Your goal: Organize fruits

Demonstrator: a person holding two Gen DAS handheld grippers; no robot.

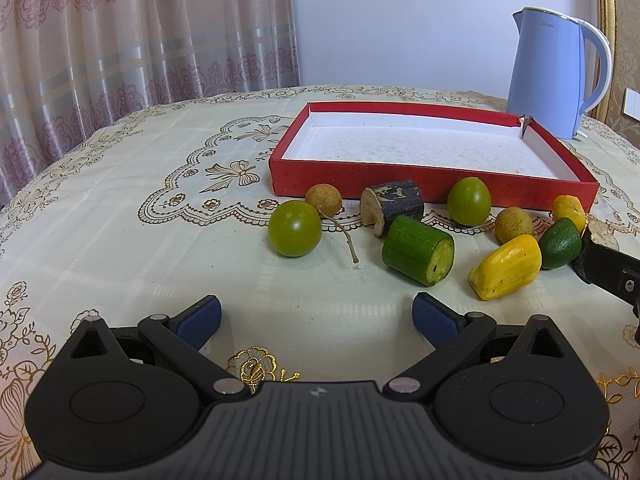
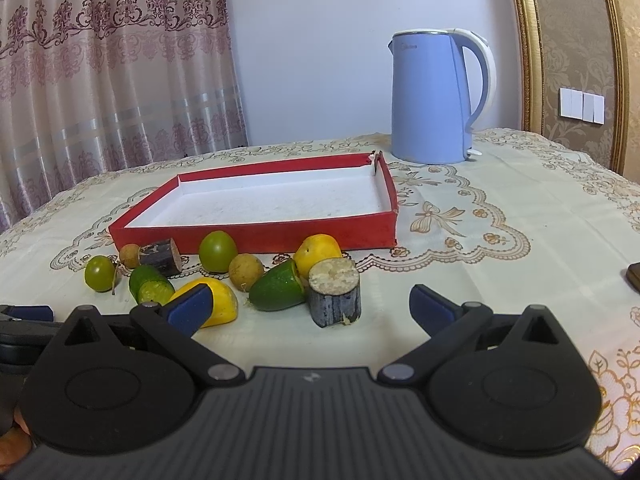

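**Over the table edge: both grippers waiting wide, fruit not yet boxed**

Low over the cloth, the left gripper (image 1: 316, 316) is hovering w/ jaws spread wide and nothing between the blue pads (image 1: 200, 320); the right gripper (image 2: 310, 308) is doing likewise, empty, aimed at the dark upright stub (image 2: 334, 294) just ahead. Beyond them, the fruits are lying loose in a row along the near wall of the red box (image 1: 432, 184), likely staged there for sorting: two green round ones (image 1: 295, 228), a cut green piece (image 1: 418, 250), a yellow piece (image 1: 506, 266), brownish longan-like balls (image 1: 323, 199), and a dark lying stub (image 1: 392, 205). The box is sitting bare inside, so the job looks barely begun. A blue kettle (image 2: 432, 96) is standing behind, well apart. At far right of the left view, the other gripper's finger is covering part of the fruit; a dark object (image 2: 634, 276) at the right view's edge is cut off, unidentifiable.
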